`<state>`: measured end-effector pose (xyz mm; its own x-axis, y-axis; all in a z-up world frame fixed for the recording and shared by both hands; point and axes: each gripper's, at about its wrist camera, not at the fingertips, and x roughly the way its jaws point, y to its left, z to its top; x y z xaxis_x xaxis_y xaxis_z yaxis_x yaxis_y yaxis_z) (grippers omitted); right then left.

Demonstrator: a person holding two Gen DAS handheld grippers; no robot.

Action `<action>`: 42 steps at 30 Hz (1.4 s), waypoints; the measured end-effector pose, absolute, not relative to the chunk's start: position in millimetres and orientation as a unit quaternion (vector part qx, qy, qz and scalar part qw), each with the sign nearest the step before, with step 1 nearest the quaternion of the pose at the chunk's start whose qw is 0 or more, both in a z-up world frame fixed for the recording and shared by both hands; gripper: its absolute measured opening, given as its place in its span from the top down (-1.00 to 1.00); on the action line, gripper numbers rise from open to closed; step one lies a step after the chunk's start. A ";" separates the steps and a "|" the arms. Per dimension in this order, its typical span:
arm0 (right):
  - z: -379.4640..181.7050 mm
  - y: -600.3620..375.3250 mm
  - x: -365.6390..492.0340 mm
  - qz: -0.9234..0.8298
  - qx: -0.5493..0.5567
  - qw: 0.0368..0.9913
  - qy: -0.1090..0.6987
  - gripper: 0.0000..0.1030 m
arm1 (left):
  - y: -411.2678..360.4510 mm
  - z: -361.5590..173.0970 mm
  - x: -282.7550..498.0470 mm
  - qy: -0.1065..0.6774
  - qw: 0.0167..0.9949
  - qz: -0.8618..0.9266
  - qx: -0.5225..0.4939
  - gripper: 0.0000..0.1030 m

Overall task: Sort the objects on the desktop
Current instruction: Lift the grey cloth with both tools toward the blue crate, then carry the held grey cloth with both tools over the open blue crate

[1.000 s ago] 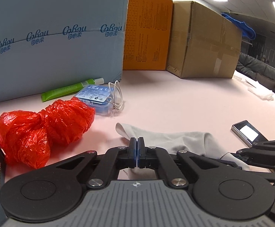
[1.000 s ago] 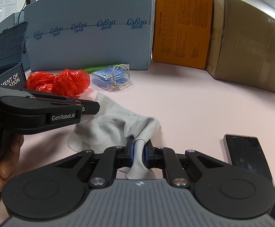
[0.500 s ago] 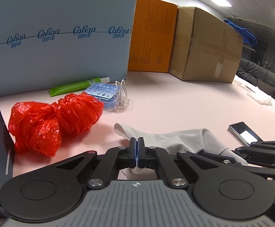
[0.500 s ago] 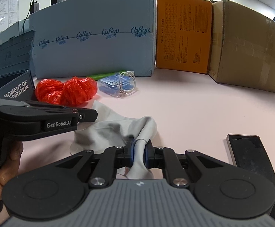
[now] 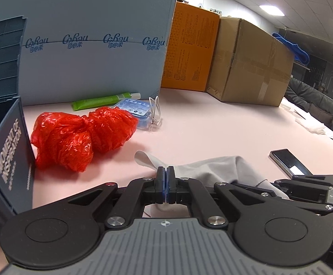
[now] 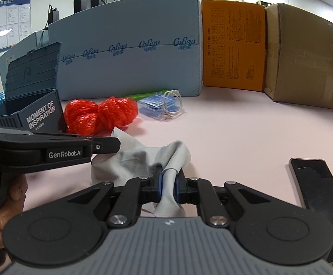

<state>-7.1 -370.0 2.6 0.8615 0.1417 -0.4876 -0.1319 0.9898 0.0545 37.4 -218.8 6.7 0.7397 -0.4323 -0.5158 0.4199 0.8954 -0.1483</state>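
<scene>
A grey cloth (image 5: 214,165) lies crumpled on the pink table, also in the right wrist view (image 6: 129,162). My left gripper (image 5: 166,183) is shut on the cloth's left edge. My right gripper (image 6: 167,184) is shut on a bunched fold of the cloth. A red plastic bag (image 5: 81,135) lies left of the cloth (image 6: 100,114). A green tube (image 5: 102,102), a blue packet (image 5: 135,111) with a white cable (image 6: 169,105) lie behind it. A black phone (image 6: 317,183) lies at the right (image 5: 288,161).
A dark box (image 5: 6,160) lettered "MOMENT OF INSPIRATION" stands at the left (image 6: 41,114). A blue carton (image 5: 86,52), an orange box (image 5: 189,52) and a brown cardboard box (image 5: 253,61) line the back of the table.
Both grippers have drawn back and leftward with the cloth; the dark box at the left has come into view. Both stay shut.
</scene>
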 end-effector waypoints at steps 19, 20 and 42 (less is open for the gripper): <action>2.3 -336.1 -18.4 0.105 0.014 0.962 0.251 0.75 | -189.4 12.3 9.9 0.265 0.942 -0.205 0.005 0.99; 2.2 -334.0 -18.7 0.107 0.014 0.962 0.251 0.75 | -187.6 13.1 8.3 0.263 0.943 -0.204 0.007 0.99; 3.9 -273.2 -16.5 0.165 0.000 0.955 0.247 0.74 | -123.2 13.0 -4.9 0.252 0.954 -0.161 0.009 0.99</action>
<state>-16.5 -273.2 3.9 0.8229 0.3157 -0.4725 -0.3154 0.9454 0.0824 -4.9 -123.2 13.0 0.8219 -0.3023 -0.4829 0.3109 0.9483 -0.0645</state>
